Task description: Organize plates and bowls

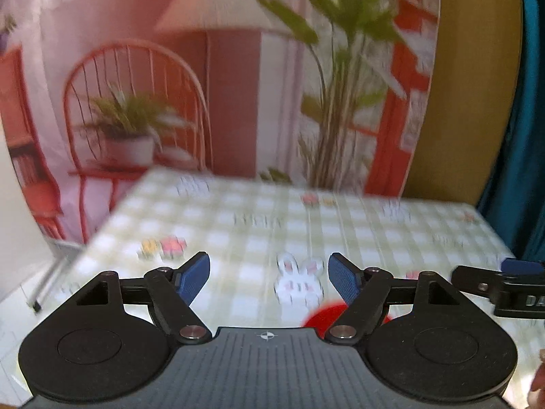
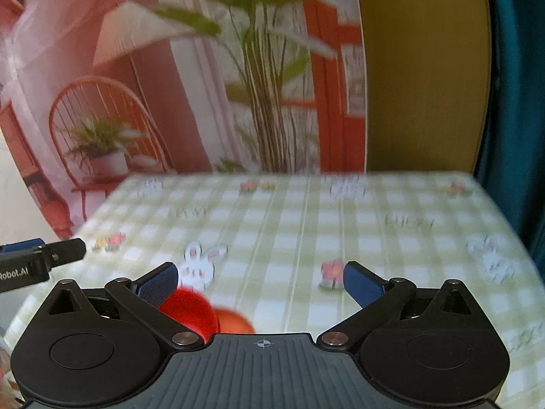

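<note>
My left gripper (image 1: 269, 279) hangs open above the checked tablecloth (image 1: 357, 231) with nothing between its blue pads. A red dish (image 1: 320, 317) lies on the cloth just below it, mostly hidden by the right finger's linkage. My right gripper (image 2: 261, 286) is open wide and holds nothing. In the right wrist view a red bowl (image 2: 190, 310) sits low on the left beside the left fingertip, and an orange-red dish (image 2: 235, 322) touches its right side. Each gripper shows in the other's view: the right gripper (image 1: 504, 286) and the left gripper (image 2: 34, 259). Both views are blurred.
The table (image 2: 374, 225) wears a green-checked cloth with rabbits and flowers. Behind its far edge stands a printed backdrop (image 1: 204, 85) of a chair, lamp and plants. A yellow wall (image 2: 419, 68) and a teal curtain (image 2: 517, 102) close the right side.
</note>
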